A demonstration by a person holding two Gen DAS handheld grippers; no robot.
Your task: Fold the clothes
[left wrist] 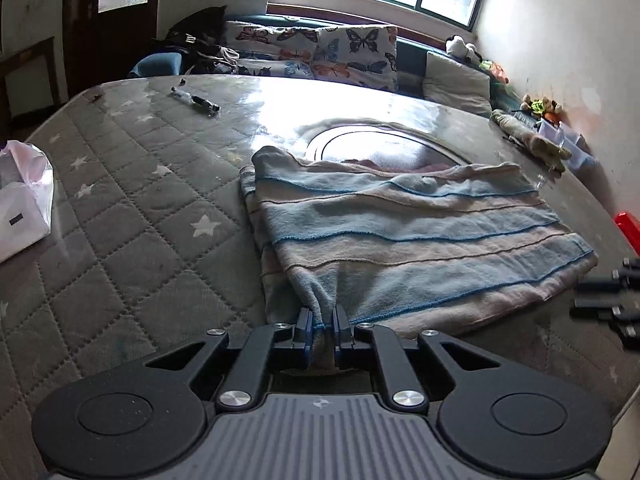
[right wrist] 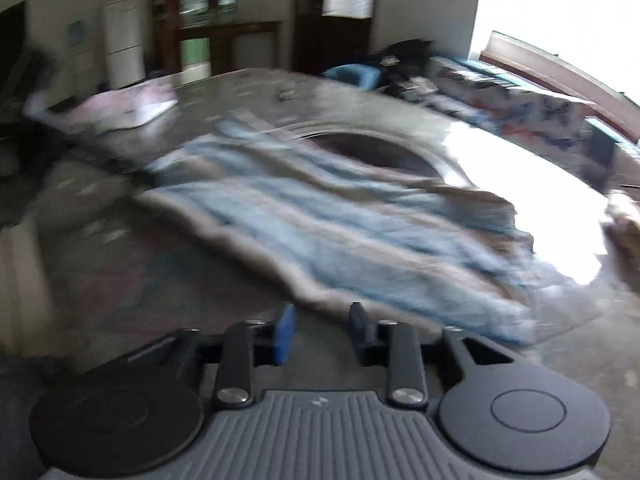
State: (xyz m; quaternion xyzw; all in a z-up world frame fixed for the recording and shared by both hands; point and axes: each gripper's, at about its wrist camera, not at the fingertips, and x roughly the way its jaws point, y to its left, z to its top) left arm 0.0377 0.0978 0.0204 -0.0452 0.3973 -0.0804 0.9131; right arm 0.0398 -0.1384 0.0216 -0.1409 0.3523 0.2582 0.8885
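On quilted table (left wrist: 120, 200) | left claw (left wrist: 322, 322) pinches striped cloth (left wrist: 400, 232) | right claw (right wrist: 322, 320) agape

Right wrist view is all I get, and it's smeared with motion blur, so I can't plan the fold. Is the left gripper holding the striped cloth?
Observer: Yes. The left gripper has its jaws closed on the near edge of the striped cloth, which bunches between them.
Operator: Is my right gripper touching the cloth?
Observer: The right gripper has its jaws apart with nothing between them, just short of the cloth's near edge.
Operator: Anything else on the table I can't make out?
Observer: A pen lies at the far left of the quilted table cover, well apart from the cloth.
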